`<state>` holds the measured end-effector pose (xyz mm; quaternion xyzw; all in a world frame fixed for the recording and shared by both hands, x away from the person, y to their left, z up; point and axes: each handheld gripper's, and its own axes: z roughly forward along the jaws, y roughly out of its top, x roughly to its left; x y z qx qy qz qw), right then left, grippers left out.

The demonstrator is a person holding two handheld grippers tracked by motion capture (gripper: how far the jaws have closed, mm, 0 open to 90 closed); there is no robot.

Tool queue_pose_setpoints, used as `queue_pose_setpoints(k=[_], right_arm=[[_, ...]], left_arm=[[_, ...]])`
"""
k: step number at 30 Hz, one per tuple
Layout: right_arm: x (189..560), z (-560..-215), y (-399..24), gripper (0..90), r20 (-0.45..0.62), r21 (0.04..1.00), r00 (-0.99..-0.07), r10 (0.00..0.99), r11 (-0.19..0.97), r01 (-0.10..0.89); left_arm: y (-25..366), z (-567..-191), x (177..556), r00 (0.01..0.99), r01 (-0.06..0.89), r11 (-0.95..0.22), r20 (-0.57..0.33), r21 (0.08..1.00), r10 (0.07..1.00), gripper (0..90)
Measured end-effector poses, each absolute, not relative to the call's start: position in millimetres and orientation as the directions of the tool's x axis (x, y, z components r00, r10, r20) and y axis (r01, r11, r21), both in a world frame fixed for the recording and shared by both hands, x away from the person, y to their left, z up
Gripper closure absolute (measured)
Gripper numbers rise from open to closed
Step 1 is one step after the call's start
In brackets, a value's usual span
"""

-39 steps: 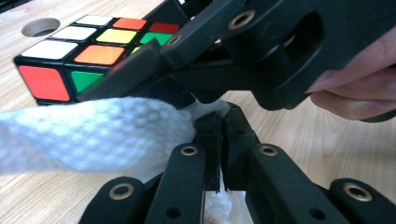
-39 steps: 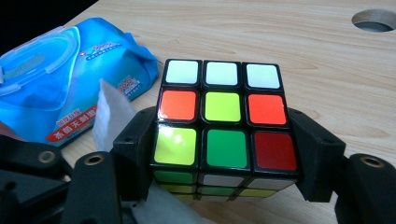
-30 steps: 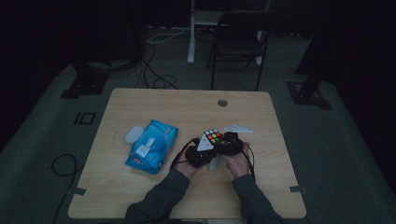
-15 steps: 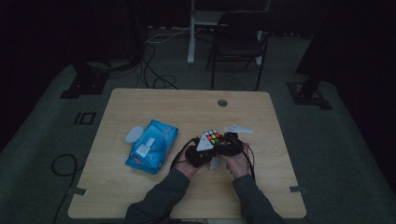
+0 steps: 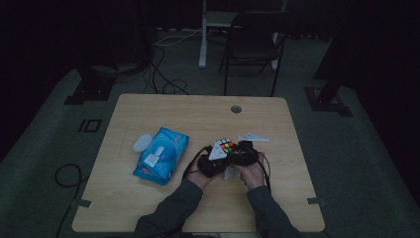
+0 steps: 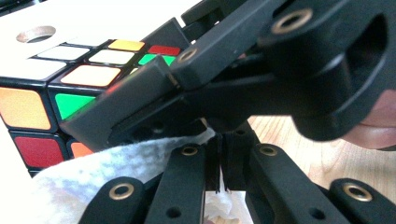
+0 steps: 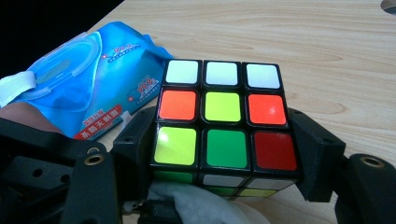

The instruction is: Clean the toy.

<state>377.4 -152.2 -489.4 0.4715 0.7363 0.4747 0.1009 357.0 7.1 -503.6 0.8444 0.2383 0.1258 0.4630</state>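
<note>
Right gripper (image 7: 224, 154): fingers (image 7: 320, 154) clamped on opposite sides of a scrambled puzzle cube (image 7: 224, 116), held just above the desk (image 7: 299, 42). Left gripper (image 6: 219, 163): fingers (image 6: 187, 186) closed, pinching a white wipe (image 6: 93, 172) against the cube's lower edge. Beyond, a blue wet-wipe pack (image 7: 84, 84) with a clear flip lid; its red label is illegible.

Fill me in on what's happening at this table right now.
A person seated at the wooden table works with a claw in each hand. The right claw is clamped on a scrambled Rubik's cube, its jaws on opposite sides. The left claw is shut on a white wipe and holds it against the cube's underside, apparently cleaning it. A blue pack of wet wipes lies to the left.
</note>
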Motion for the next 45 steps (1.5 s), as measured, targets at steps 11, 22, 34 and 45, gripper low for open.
queue_pose_setpoints(k=[11, 22, 34, 45], right_arm=[[377, -486, -155, 33.8, 0.307, 0.8, -0.536, 0.786, 0.092, 0.592], [376, -480, -162, 33.8, 0.321, 0.809, -0.541, 0.778, 0.072, 0.584], [373, -477, -166, 33.8, 0.322, 0.805, -0.557, 0.765, 0.088, 0.586], [371, -479, -164, 33.8, 0.328, 0.793, -0.592, 0.736, 0.125, 0.596]], left_arm=[[8, -511, 357, 0.856, 0.285, -0.505, 0.02, 0.815, 0.516, 88.2], [13, -517, 359, 0.853, 0.301, -0.514, 0.015, 0.803, 0.522, 88.2], [27, -522, 364, 0.821, 0.328, -0.506, 0.024, 0.798, 0.57, 88.1], [40, -518, 369, 0.784, 0.316, -0.504, 0.078, 0.804, 0.616, 88.2]])
